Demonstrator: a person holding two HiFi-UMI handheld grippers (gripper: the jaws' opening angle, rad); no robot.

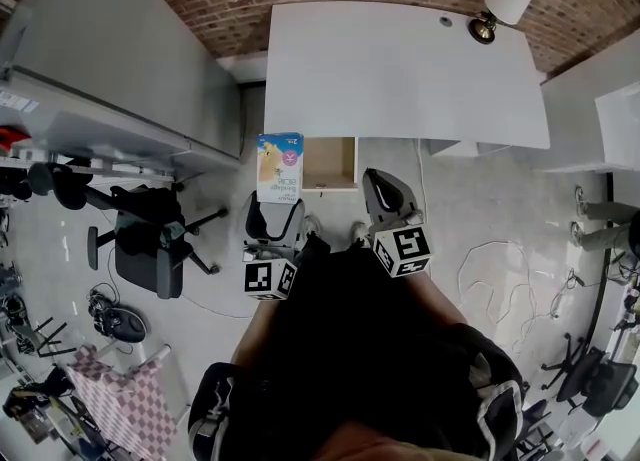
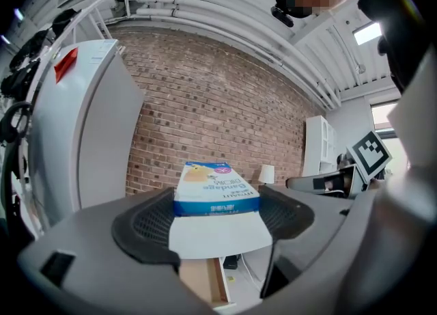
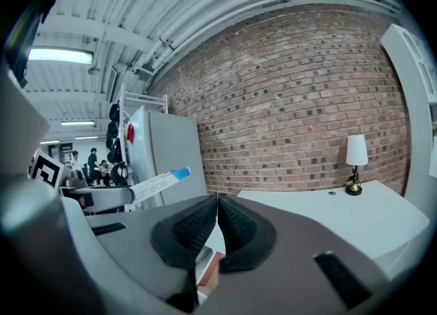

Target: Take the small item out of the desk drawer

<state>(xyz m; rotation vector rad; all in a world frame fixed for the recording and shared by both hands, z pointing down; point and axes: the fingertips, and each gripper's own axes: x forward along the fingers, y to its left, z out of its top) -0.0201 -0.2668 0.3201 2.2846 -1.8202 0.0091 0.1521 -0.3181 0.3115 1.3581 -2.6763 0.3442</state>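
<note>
A blue and white bandage box [image 1: 279,167] is clamped in my left gripper [image 1: 277,207], raised just left of the open desk drawer [image 1: 331,163], whose wooden inside shows. In the left gripper view the box [image 2: 217,197] stands flat between the pads of that gripper [image 2: 217,230], with the drawer [image 2: 203,281] below. My right gripper [image 1: 378,185] hovers in front of the drawer's right side, shut with nothing in it. In the right gripper view the pads of the right gripper [image 3: 217,223] meet, and the box [image 3: 161,182] shows at the left.
The white desk [image 1: 400,69] stands against a brick wall, with a lamp [image 1: 503,4] at its back right corner. A black office chair [image 1: 150,241] is on the left beside a grey cabinet [image 1: 110,59]. Cables [image 1: 500,274] lie on the floor at right.
</note>
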